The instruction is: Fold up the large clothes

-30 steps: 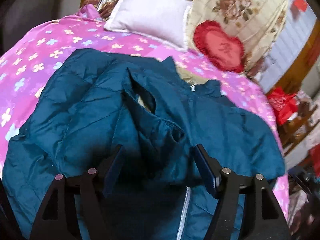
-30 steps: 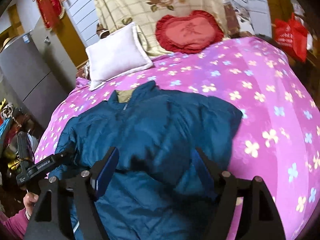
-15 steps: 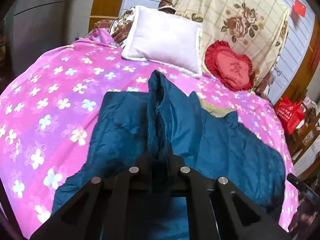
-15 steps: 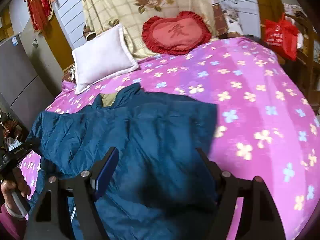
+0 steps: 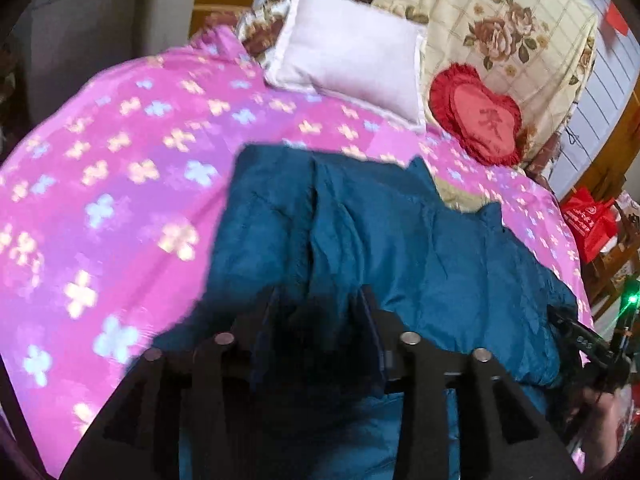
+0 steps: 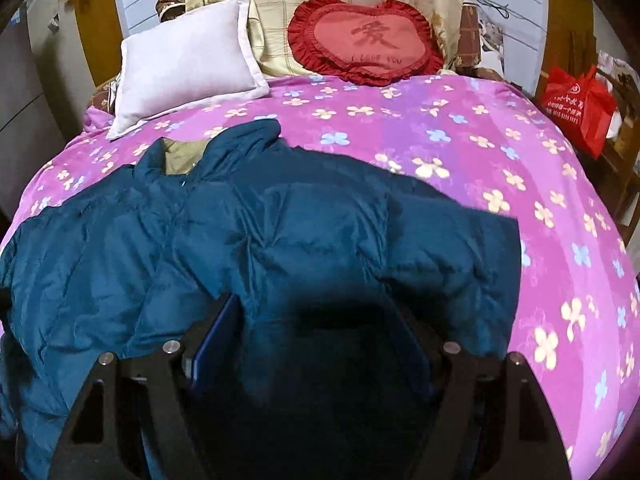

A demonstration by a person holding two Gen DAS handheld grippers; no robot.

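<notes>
A dark teal jacket (image 6: 280,240), puffy and quilted with a slight shine, lies spread on a bed (image 6: 500,152) covered with a pink sheet printed with small flowers. Its collar points to the far end, and a beige lining (image 6: 180,156) shows inside the neck. The left sleeve is folded over the body and makes a thick ridge of cloth (image 5: 332,232) down the middle.

The left gripper (image 5: 320,320) is low over the near part of this ridge. Its black fingers stand partly apart with jacket cloth between them; the picture is blurred there, so I cannot tell if they press on it. The right gripper (image 6: 316,332) has its fingers wide apart, one on each side of a soft bulge of the jacket on the right half, not closed on it.

At the far end of the bed a square white pillow (image 6: 184,64) leans beside a red heart-shaped cushion (image 6: 368,40) with a frilled edge. Behind them hangs a cream blanket (image 5: 500,24) with squares and roses. A red bag (image 6: 576,108) stands at the far right of the bed.
</notes>
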